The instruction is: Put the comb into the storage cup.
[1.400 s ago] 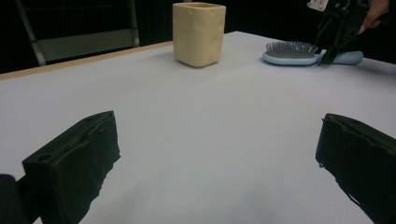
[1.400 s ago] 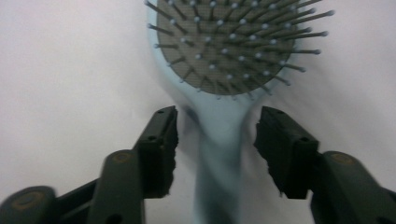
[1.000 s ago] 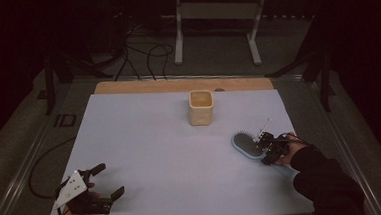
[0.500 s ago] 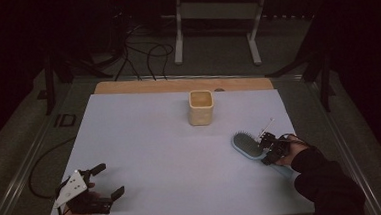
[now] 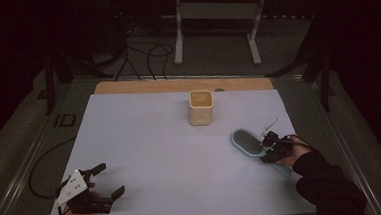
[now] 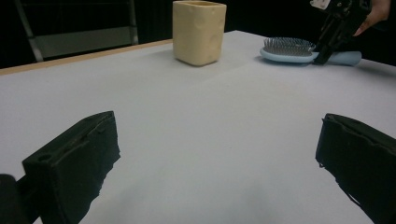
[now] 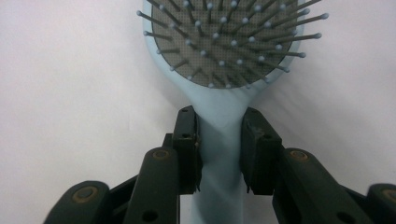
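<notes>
A light blue hairbrush point(image 5: 245, 141) lies bristles up on the white table at the right, with its handle pointing toward the person. My right gripper point(image 5: 270, 147) is shut on that handle. Its jaws have just been closing, and in the right gripper view the pads point(image 7: 187, 140) press on both sides of the handle just below the brush head point(image 7: 224, 42). My left gripper point(image 5: 110, 180) rests near the front left corner, open, with bare table between its jaws point(image 6: 215, 154). The left gripper view also shows the hairbrush point(image 6: 287, 49) and the right gripper point(image 6: 334, 32) farther off.
A cream square cup point(image 5: 201, 107) stands upright toward the back of the table, left of the brush; the cup point(image 6: 199, 30) also shows in the left gripper view. A wooden strip point(image 5: 177, 85) edges the far side. Cables and a metal stand lie on the floor beyond.
</notes>
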Available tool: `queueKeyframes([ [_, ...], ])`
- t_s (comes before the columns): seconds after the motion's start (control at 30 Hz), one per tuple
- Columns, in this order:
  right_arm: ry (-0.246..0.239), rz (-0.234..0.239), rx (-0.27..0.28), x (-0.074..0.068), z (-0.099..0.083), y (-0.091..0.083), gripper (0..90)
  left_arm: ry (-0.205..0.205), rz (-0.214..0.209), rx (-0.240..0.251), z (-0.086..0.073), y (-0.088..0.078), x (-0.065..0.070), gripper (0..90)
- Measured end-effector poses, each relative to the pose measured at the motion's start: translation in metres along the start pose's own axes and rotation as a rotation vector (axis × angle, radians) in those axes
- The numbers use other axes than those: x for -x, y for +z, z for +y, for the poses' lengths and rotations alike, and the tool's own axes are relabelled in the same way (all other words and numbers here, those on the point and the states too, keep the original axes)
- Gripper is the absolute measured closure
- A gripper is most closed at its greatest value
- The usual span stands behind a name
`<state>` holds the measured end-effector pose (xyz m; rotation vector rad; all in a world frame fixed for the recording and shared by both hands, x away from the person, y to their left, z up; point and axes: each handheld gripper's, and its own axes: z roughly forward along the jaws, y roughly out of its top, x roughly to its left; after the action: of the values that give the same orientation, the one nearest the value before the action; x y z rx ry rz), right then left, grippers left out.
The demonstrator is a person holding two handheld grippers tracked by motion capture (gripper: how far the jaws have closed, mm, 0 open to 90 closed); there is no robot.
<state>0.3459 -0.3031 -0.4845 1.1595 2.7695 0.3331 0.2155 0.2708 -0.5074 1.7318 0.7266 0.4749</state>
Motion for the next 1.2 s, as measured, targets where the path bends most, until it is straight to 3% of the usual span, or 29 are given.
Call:
queueKeyframes([
  [0.13,0.013,0.017,0.066,-0.003,0.002,-0.006,70.4,-0.002,0.0,0.001,0.0,0.0,0.0,0.0],
  [0.47,-0.012,0.057,0.223,-0.022,0.013,-0.018,70.4,0.001,0.001,0.005,0.0,0.0,0.0,0.0],
  [0.7,-0.007,0.084,0.301,-0.033,0.02,-0.021,70.3,0.001,0.001,0.007,0.0,-0.001,0.0,0.0],
  [0.87,0.011,0.073,0.379,-0.039,0.027,-0.027,70.3,0.002,0.005,0.01,0.0,-0.001,0.0,0.0],
  [1.2,0.054,-0.005,0.505,-0.047,0.044,-0.041,70.4,0.002,0.003,0.008,0.0,-0.001,0.0,0.0],
])
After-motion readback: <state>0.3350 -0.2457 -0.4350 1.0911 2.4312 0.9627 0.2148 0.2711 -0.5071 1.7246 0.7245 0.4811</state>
